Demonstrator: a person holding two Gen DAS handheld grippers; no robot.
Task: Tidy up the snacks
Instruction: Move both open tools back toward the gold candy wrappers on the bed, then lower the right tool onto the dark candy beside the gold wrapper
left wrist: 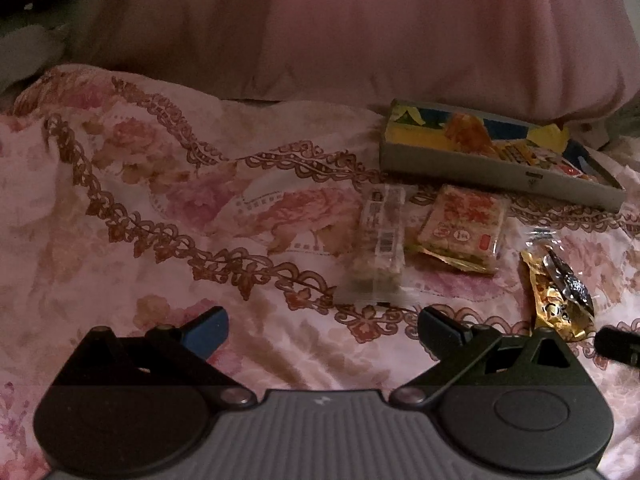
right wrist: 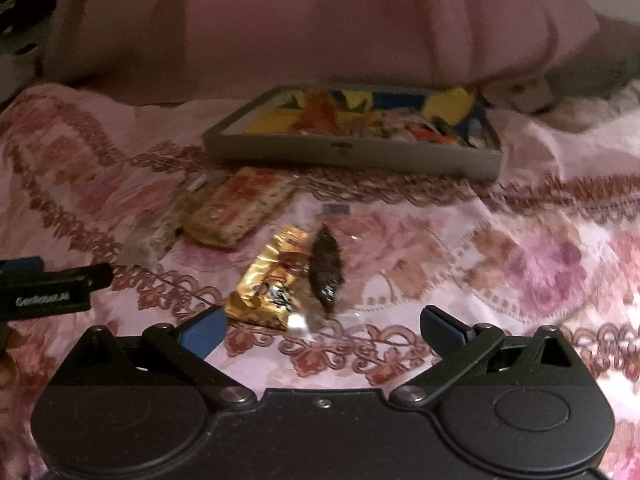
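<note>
Left wrist view: the left hand-held gripper [left wrist: 322, 330] hovers low over a bed covered by a pink floral bedspread [left wrist: 160, 200], its 2 fingers spread wide with nothing between them. Just ahead of it lies a clear-wrapped snack bar [left wrist: 380, 248], and touching that bar's right side sits a packet of crackers [left wrist: 464, 228] printed in red. To the right, apart from both, a gold foil snack [left wrist: 556, 300] lies beside a dark wrapped piece [left wrist: 572, 284] that rests against it. Beyond them, near a large pink pillow [left wrist: 360, 32], stands a shallow grey box [left wrist: 492, 152] holding colourful packets.

In the right wrist view, the right hand-held gripper [right wrist: 322, 330] is likewise spread open and holds nothing. The gold foil snack [right wrist: 268, 284] and the dark wrapped piece [right wrist: 326, 268] lie directly in front of it, near its left finger. The packet of crackers [right wrist: 236, 208] sits farther back to the left, and the grey box [right wrist: 352, 152] lies beyond, by the pillow [right wrist: 320, 20]. The left hand-held gripper [right wrist: 52, 288] shows at the left edge.
</note>
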